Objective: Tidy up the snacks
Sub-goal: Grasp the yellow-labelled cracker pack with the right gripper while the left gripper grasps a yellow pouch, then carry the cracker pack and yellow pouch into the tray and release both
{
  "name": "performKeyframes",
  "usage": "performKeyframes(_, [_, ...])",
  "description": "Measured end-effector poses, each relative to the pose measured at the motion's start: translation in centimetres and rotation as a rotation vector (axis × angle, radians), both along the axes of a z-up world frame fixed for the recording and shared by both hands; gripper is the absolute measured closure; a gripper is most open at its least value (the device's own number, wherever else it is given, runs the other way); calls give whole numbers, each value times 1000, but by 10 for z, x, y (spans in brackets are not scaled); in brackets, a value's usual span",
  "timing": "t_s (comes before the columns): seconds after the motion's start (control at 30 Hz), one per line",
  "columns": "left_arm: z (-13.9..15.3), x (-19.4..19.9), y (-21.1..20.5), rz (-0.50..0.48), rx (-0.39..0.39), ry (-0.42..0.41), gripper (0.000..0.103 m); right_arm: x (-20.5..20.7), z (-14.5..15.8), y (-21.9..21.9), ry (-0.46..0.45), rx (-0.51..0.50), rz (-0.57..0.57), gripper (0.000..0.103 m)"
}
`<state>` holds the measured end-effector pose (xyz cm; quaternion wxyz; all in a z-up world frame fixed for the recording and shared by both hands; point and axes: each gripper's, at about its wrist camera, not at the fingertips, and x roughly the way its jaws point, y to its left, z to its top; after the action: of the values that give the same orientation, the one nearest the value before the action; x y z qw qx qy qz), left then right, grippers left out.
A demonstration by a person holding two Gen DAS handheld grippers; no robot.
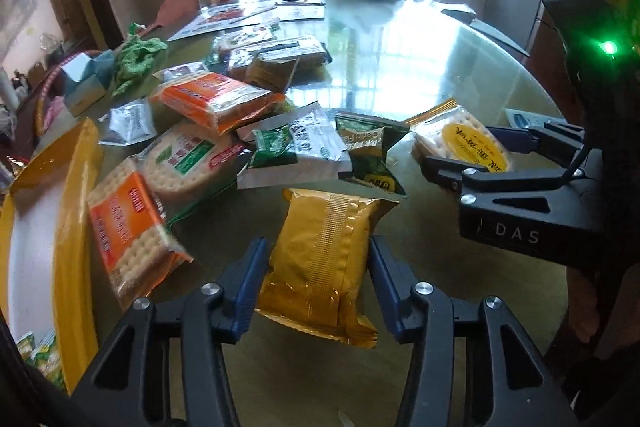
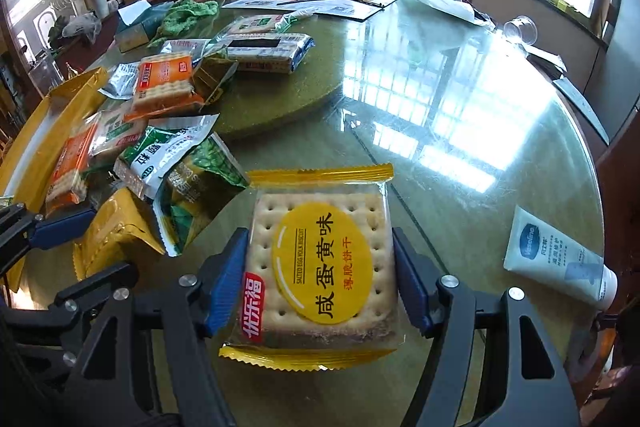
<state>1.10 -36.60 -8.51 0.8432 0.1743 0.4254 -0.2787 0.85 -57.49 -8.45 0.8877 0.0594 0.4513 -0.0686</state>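
the gold pack (image 1: pixel 324 267) lies flat on the glass table (image 1: pixel 400 75), near edge, seam side up, between the left gripper's (image 1: pixel 316 287) blue pads (image 1: pixel 250 279). the pads stand at its two long sides, touching or all but touching the foil; it looks like a grip just being taken, though i cannot tell whether they press yet. taking it across the narrow width makes sense, since the puffed foil gives there and the jaws need not spread far.

just right of it, the egg-yolk cracker pack (image 2: pixel 320 267) sits label up in the right gripper (image 2: pixel 320 267), whose pads (image 2: pixel 228 279) hug its left and right edges. the pack's near end hangs over the table, so it reads as clamped and slightly lifted.

left and farther off, the loose heap (image 1: pixel 224 131) of orange, green and silver packs waits unsorted beside the yellow tray (image 1: pixel 76 227) at the far left, probably where the snacks are bound. a vaseline tube (image 2: pixel 560 255) lies to the right, well apart, outside the job.
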Motion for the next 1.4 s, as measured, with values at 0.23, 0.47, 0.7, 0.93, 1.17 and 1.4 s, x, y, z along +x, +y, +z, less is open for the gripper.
performKeyframes(0.23, [7, -26, 24, 46, -111, 44, 64, -18, 3, -9, -36, 135, 0, 34])
performKeyframes(0.47, [13, -34, 42, 33, -196, 44, 71, -35, 18, -5, -100, 225, -15, 34])
performKeyframes(0.7, [12, -28, 58, 39, -269, 72, 73, -35, 49, 19, -183, 284, 12, 34])
performKeyframes(0.93, [5, -17, 61, 55, -287, 108, 63, -40, 55, 37, -180, 278, 31, 34])
performKeyframes(1.17, [-8, -12, 42, 48, -194, 127, 53, -54, 48, 22, -174, 302, -2, 34])
performKeyframes(1.4, [2, -21, 43, 69, -193, 73, 59, -59, 51, 21, -199, 344, 29, 34])
